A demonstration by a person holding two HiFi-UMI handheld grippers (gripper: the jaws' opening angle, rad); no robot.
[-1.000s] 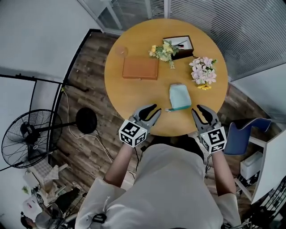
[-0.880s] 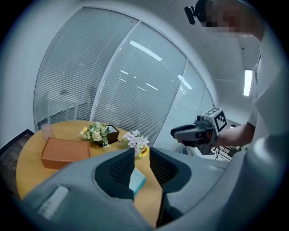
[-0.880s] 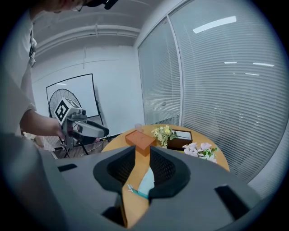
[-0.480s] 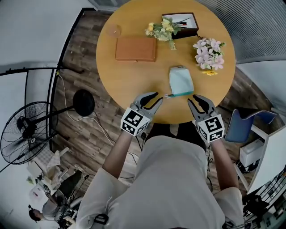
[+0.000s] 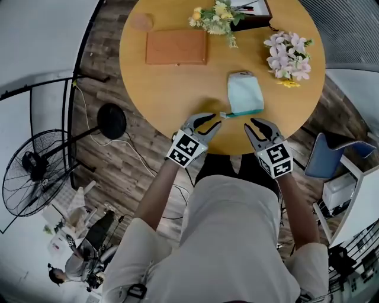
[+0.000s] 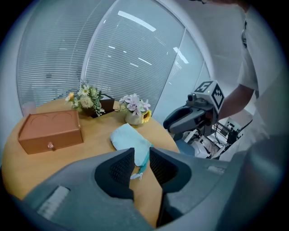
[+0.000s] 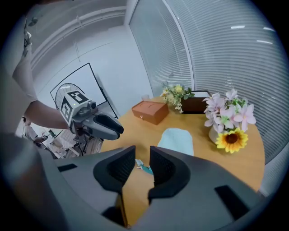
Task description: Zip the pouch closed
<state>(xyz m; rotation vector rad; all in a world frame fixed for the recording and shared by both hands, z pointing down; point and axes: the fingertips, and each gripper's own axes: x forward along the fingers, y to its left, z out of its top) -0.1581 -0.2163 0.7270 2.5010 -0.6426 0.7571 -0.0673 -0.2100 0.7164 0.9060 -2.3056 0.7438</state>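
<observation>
A light blue pouch (image 5: 244, 93) lies flat on the round wooden table (image 5: 172, 89), its teal zipper edge (image 5: 244, 112) turned to the near rim and its small pull (image 5: 224, 115) sticking out at the left end. My left gripper (image 5: 215, 120) hovers open just short of that pull, which shows between its jaws in the left gripper view (image 6: 136, 176). To the right of the zipper edge my right gripper (image 5: 251, 124) is also open and empty. In the right gripper view the pouch (image 7: 176, 139) lies ahead and the left gripper (image 7: 108, 127) hangs at the left.
A brown box (image 5: 176, 47) sits at the far left of the table, a yellow bouquet (image 5: 212, 14) and a dark tray (image 5: 253, 7) at the back, pink flowers (image 5: 289, 50) at the right. A floor fan (image 5: 34, 173) and a blue chair (image 5: 329, 158) stand beside the table.
Both grippers have come down and forward to the table's near rim, closing in on the zipper end of the pouch. Their jaws keep the same gap. The pouch has not moved.
</observation>
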